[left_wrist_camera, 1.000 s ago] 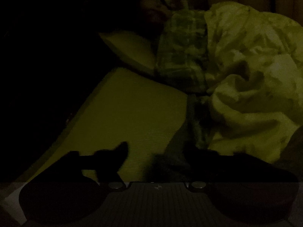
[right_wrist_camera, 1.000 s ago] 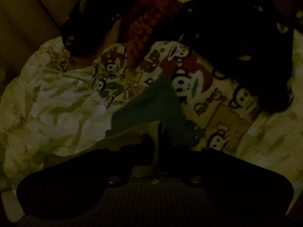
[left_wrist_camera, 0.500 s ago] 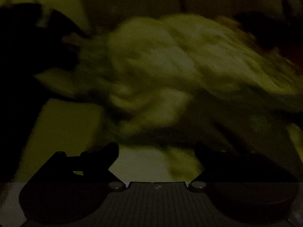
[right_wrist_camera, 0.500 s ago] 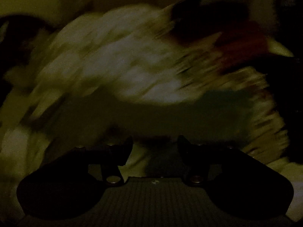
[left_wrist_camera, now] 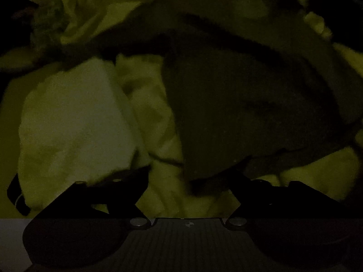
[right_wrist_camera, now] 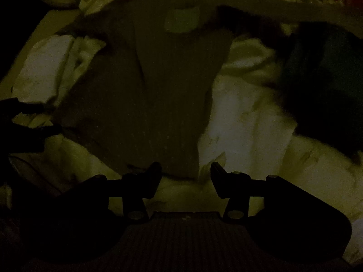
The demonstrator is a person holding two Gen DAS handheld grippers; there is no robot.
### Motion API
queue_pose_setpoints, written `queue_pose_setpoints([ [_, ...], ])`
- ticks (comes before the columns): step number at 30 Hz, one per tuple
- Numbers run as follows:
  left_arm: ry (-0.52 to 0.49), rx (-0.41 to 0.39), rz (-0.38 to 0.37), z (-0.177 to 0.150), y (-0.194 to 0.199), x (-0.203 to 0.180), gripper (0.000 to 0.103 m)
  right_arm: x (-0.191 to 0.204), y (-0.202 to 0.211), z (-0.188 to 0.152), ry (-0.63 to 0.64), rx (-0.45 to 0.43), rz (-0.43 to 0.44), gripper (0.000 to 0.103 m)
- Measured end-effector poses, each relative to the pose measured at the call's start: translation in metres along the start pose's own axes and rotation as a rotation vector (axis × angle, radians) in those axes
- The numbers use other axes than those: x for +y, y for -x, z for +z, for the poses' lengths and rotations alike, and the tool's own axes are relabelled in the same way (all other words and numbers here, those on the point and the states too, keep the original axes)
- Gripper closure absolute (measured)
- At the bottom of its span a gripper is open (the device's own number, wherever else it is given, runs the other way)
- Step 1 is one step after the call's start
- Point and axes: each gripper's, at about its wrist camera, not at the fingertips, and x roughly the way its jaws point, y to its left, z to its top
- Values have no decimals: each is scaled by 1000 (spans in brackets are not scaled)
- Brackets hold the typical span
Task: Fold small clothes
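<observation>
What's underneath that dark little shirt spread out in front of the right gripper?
The dark shirt lies on pale rumpled bedding, which shows around its edges. Whatever sits directly beneath its middle is covered.

Left view: close, low, looks toward 12 o'clock.
Right view: a bit farther back.
Both see: dark shirt (left_wrist_camera: pixel 245 104) (right_wrist_camera: pixel 158 86).

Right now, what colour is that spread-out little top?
Dark, brownish-grey top; lighting too dim to be sure. Right wrist view shows it best.

Dark garment (right_wrist_camera: pixel 158 86) on rumpled bedding (right_wrist_camera: pixel 245 117)
</observation>
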Motion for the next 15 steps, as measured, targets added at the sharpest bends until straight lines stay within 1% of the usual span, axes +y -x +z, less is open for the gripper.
queue_pose_setpoints([
  [2,38,-3,-52,1,-6,1,0,-1,-10,1,-48,13,13,54],
  [3,52,-5,-69,5,-9,3,0,-2,-14,-2,-67,15,18,54],
  [5,65,6,-80,8,-12,3,1,-3,-21,-1,-103,21,18,55],
  [6,71,5,-78,9,-11,2,20,-5,-24,-1,-116,26,21,57],
  [7,84,-4,-73,10,-7,1,30,-5,-26,-1,-126,34,25,74],
  [8,102,-16,-73,11,-3,3,31,-4,-27,-1,-130,44,32,93],
  [11,213,-75,-105,9,18,18,34,-6,-11,0,-145,15,64,93],
  [13,275,-98,-121,5,33,30,34,-12,2,0,-158,5,81,94],
  [15,339,-121,-140,1,49,43,34,-17,20,1,-179,-7,117,96],
])
